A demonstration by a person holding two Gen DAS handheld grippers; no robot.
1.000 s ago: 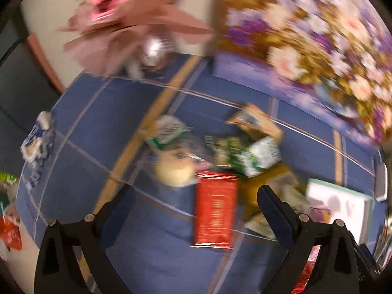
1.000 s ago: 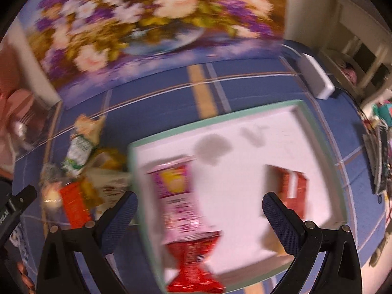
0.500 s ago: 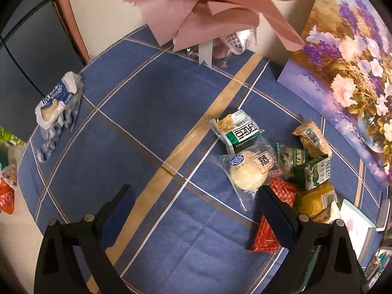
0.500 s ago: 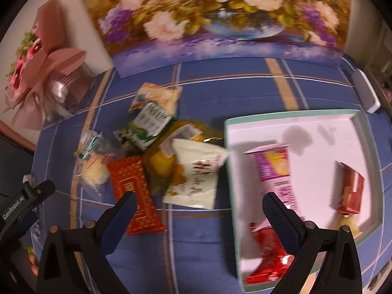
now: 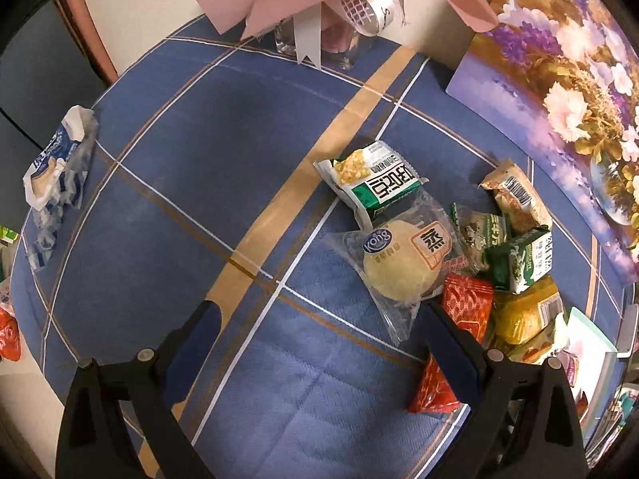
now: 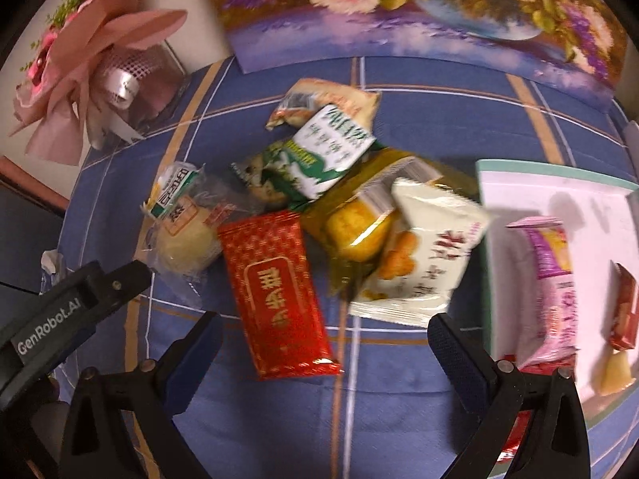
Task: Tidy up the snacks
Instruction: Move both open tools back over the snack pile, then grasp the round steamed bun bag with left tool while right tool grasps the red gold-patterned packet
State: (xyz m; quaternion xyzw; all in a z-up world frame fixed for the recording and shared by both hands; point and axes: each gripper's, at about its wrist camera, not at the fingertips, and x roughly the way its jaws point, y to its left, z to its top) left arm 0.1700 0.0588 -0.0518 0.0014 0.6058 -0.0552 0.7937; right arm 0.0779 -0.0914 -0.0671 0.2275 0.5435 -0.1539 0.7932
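Tongs both wide open, empty; right tongs (image 6: 323, 341) shifted from tray (image 6: 599, 199) to red packet (image 6: 275, 291).

Blue plaid tablecloth (image 5: 167, 183) — red gold-patterned packet (image 6: 275, 287) — pink-purple packet (image 6: 555, 279).

You were in a home, at a table with a blue checked tablecloth (image 5: 167, 183). A big painting of flowers (image 6: 419, 4) leaned on the wall at the back of the tablecloth. A pink paper bouquet (image 6: 88, 64) with a shiny ribbon stood at the back of the tablecloth too, to the left of the painting. Small snack packs (image 6: 319, 207) lay in a heap in the middle of the tablecloth. A white tray with a green rim (image 6: 485, 263) sat on the tablecloth just right of the heap. It all looked like a family's own room.
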